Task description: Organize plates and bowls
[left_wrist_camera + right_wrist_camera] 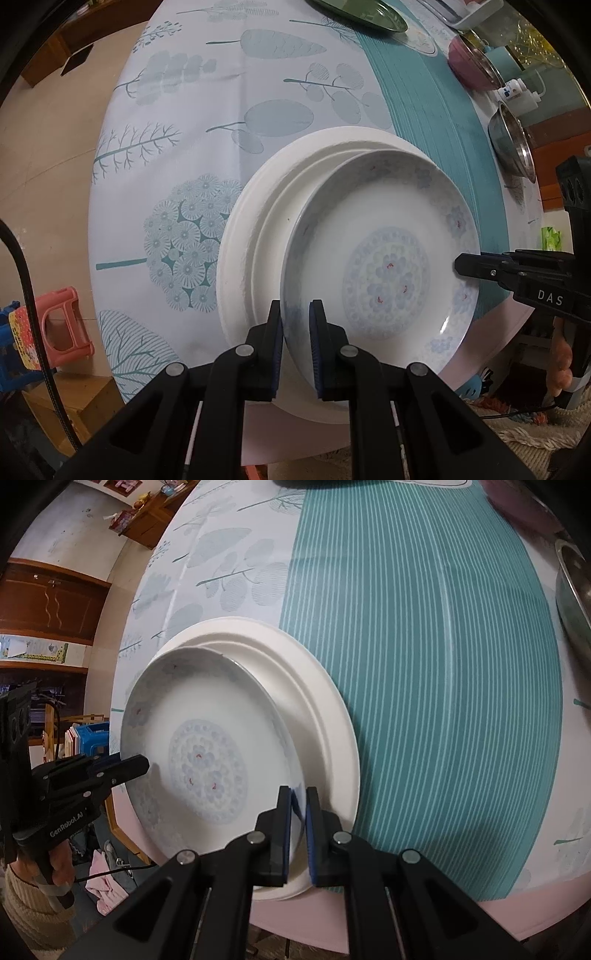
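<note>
A shallow white plate with a pale blue flower pattern (369, 229) (207, 716) hangs low over a larger plain white plate (243, 236) (328, 709) on the round table, shifted toward the table's near edge. My left gripper (295, 314) is shut on the flowered plate's rim, one pad inside it and one outside. My right gripper (298, 801) is shut on the opposite rim in the same way. Each wrist view shows the other gripper at the far side of the plate: the right gripper (465, 266), the left gripper (136, 766). Whether the two plates touch is unclear.
At the back of the table lie a green plate (362, 14), a small patterned plate (421, 38), a pink bowl (469, 62), a steel bowl (513, 144) (574, 598) and a white tray (476, 18). A pink stool (62, 328) stands on the floor at the left.
</note>
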`<action>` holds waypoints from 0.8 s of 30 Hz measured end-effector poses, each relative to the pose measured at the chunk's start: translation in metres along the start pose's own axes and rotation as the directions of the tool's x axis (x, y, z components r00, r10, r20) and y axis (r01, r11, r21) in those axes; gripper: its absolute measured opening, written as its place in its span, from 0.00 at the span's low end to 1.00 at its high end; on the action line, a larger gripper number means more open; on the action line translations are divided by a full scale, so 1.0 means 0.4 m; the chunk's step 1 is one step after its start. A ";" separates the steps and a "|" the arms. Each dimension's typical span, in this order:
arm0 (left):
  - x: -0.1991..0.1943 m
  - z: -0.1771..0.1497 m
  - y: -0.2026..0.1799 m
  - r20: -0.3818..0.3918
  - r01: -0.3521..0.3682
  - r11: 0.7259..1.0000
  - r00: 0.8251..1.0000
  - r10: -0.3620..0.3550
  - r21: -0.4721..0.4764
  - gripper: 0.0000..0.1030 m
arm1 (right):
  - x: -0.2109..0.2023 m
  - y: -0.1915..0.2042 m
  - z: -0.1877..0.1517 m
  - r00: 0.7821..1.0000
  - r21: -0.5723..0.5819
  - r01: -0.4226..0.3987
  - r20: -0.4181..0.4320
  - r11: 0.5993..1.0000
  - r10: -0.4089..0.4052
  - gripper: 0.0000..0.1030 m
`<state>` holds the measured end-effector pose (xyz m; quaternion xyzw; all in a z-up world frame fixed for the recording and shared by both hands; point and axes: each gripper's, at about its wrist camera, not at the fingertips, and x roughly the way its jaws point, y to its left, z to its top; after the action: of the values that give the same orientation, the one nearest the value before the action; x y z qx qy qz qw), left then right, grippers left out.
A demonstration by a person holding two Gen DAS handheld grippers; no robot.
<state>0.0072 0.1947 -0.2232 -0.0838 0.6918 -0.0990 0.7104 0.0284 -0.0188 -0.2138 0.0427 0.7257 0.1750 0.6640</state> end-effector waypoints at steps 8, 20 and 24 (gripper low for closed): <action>0.011 0.008 0.000 -0.016 -0.004 1.000 1.000 0.004 0.005 0.10 | 0.009 -0.006 0.002 1.000 -0.004 0.001 -0.006 1.000 -0.002 0.07; 0.011 0.014 0.000 -0.016 0.011 1.000 1.000 -0.011 0.021 0.24 | 0.007 0.030 -0.001 0.997 -0.055 0.077 0.006 0.996 -0.076 0.10; -0.013 0.019 -0.002 0.017 0.011 1.000 1.000 -0.011 0.021 0.33 | 0.001 0.043 -0.008 0.994 -0.079 0.109 0.015 0.991 -0.108 0.11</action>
<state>0.0145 0.1951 -0.2175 -0.0811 0.6841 -0.1092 0.7166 0.0224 -0.0031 -0.2085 -0.0224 0.7160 0.1673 0.6774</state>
